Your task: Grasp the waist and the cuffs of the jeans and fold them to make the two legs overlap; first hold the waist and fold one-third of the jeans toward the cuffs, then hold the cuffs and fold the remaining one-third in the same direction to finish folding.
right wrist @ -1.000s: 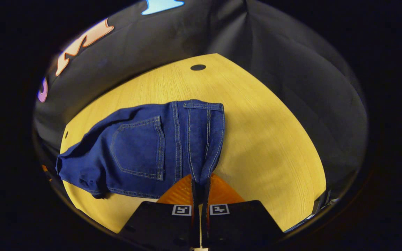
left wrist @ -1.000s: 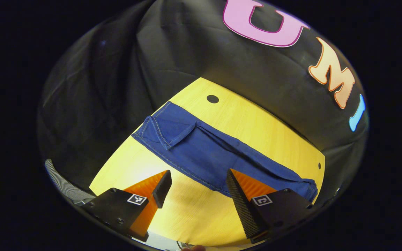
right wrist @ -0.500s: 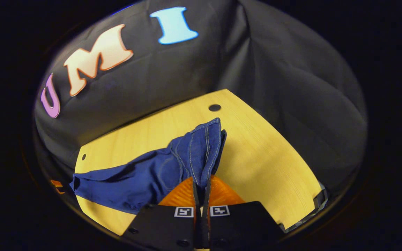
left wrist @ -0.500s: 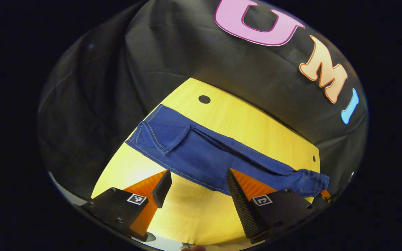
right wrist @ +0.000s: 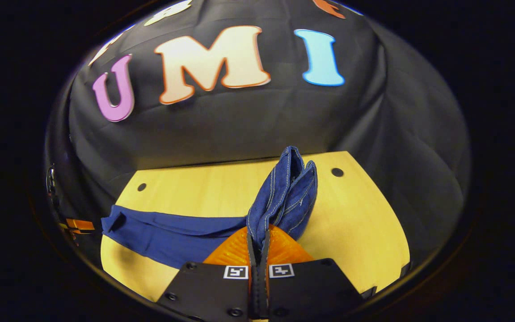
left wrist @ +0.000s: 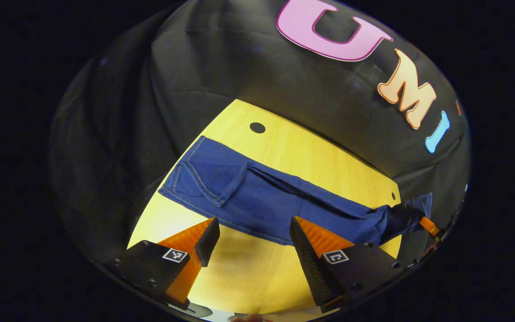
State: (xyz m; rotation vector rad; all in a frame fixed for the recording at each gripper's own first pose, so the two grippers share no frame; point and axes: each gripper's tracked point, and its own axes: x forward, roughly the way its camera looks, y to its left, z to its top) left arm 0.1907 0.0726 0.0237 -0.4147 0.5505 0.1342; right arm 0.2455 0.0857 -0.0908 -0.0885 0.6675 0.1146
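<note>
Blue jeans [left wrist: 257, 201] lie in a long strip across the yellow table [left wrist: 244, 277], legs stacked, with the cuffs [left wrist: 195, 172] at the far left. My left gripper [left wrist: 252, 233] is open and hovers over the near edge of the legs, holding nothing. The waist [right wrist: 286, 192] is raised off the table and bunched upright, and my right gripper [right wrist: 257, 239] is shut on it. From there the legs [right wrist: 168, 232] trail away to the left along the table. In the left gripper view, the right gripper [left wrist: 424, 221] holds the lifted waist end at the far right.
The table [right wrist: 365, 223] has small dark holes near its back corners [left wrist: 257, 128] [right wrist: 337, 171] [right wrist: 141, 187]. Black cloth walls stand close behind and beside it. An orange and black part of the left gripper [right wrist: 76, 224] shows at the table's left edge.
My right gripper has lifted the waist off the table, so the flat waist panel now stands bunched and upright. The left gripper has barely moved and stays open.
</note>
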